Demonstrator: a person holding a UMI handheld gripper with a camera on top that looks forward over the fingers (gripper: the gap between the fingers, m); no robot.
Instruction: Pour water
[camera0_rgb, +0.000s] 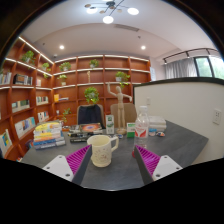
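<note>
Tongs (109, 160) are held spread, nothing pinched, with one cream jug (101, 149) standing on the grey bench (175, 145) between the two pink pads (77, 158), gaps being left at either side; this stance is judged an approach for gripping before pouring. From the jug, its handle is turned to 3 o'clock. Toward 1 o'clock, one clear bottle (142, 122) is seen, possibly the water receiver, though this is hard to tell. At 12 o'clock, one wooden mannequin (120, 104) is stood. At 9 o'clock, wall shelves (25, 100) are filled with books.
</note>
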